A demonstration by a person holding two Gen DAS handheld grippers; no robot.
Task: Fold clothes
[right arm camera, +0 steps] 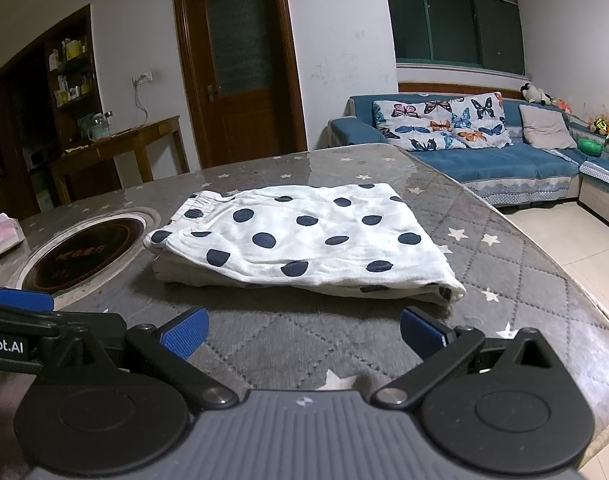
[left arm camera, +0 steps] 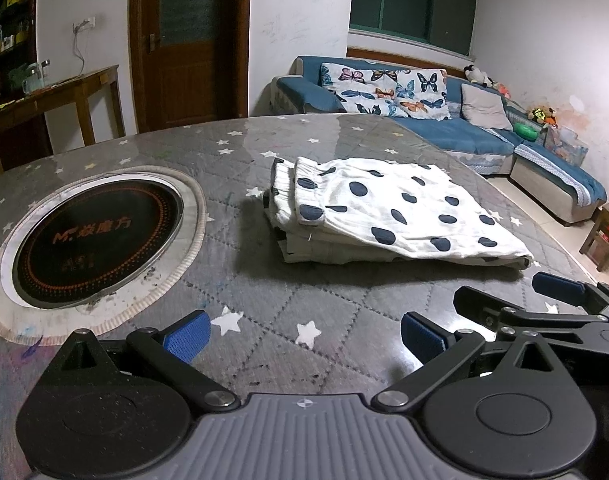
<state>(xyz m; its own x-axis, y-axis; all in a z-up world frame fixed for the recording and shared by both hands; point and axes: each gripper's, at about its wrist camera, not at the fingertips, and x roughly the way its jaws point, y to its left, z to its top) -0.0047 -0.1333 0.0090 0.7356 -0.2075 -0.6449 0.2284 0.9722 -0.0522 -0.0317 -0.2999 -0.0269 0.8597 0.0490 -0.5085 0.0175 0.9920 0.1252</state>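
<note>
Indoor artificial light, night outside, both fisheye views sharp in the centre.

Light comes from overhead: a pale glare streak runs across the glossy table (left arm camera: 340, 132), seen in the right wrist view too (right arm camera: 320, 168). Soft short shadow under the near edge of the folded garment (left arm camera: 388, 208) (right arm camera: 304, 240). Window (left arm camera: 412, 4) is dark, so no daylight. White walls are bright but not blown out; shelf corner at left is dim. Strong barrel distortion, black vignette in the corners. Mild noise, no motion blur.
</note>
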